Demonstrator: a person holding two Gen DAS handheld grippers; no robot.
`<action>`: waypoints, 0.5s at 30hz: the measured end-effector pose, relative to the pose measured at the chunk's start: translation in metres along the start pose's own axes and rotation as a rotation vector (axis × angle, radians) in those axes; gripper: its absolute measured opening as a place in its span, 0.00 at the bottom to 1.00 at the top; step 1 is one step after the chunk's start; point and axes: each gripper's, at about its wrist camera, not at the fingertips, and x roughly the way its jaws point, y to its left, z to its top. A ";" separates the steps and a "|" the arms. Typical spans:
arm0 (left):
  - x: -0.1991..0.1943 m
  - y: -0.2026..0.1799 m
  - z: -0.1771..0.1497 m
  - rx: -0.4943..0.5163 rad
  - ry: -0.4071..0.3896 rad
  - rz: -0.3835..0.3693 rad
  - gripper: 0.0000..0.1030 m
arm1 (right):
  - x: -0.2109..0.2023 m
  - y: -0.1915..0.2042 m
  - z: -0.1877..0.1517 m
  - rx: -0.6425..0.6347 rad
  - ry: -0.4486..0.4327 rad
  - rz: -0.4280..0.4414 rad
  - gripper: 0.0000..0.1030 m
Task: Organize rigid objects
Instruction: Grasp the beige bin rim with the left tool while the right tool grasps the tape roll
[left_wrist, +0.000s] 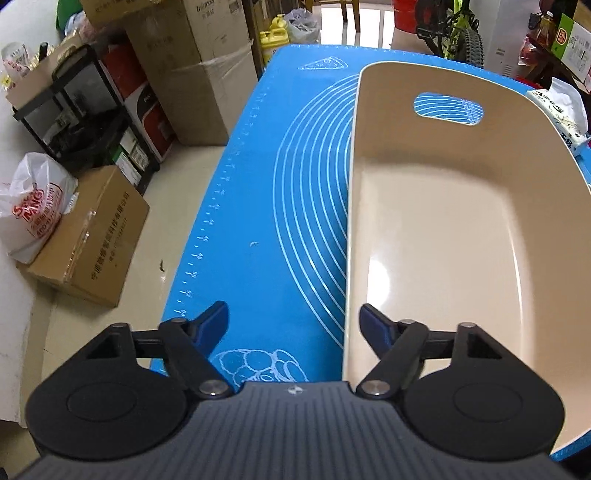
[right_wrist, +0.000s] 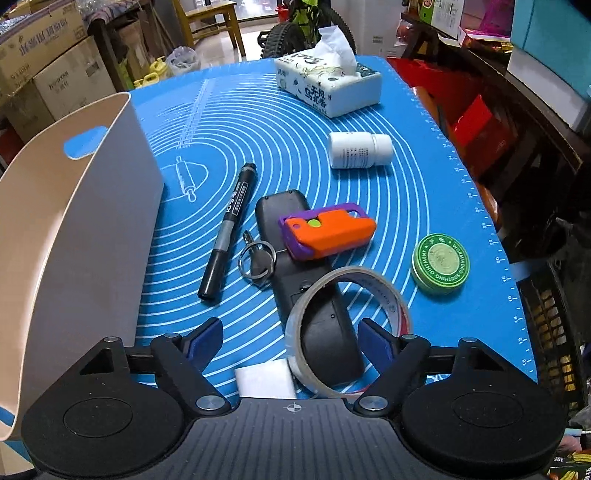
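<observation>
A beige plastic bin with a handle slot stands empty on the blue mat. My left gripper hangs open over the bin's near left wall, one finger outside and one above the inside, neither pad touching it. In the right wrist view the bin is at the left. Beside it lie a black marker, keys on a ring, a black remote, an orange and purple gadget resting on the remote, and a clear tape roll leaning over it. My right gripper is open just above the tape and the remote's near end.
A white pill bottle lies on its side, a green round tin sits at the right, and a tissue pack is at the far end. A small white piece lies near my gripper. Cardboard boxes and a rack crowd the floor left of the table.
</observation>
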 end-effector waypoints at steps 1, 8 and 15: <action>0.000 0.000 0.000 -0.001 0.005 -0.006 0.71 | 0.000 0.001 0.000 -0.001 0.004 -0.002 0.77; 0.008 0.003 0.004 -0.040 0.053 -0.079 0.37 | 0.003 -0.003 0.001 0.023 0.002 -0.014 0.63; 0.014 -0.007 0.004 -0.025 0.080 -0.118 0.07 | -0.001 0.000 0.000 0.073 -0.011 -0.037 0.33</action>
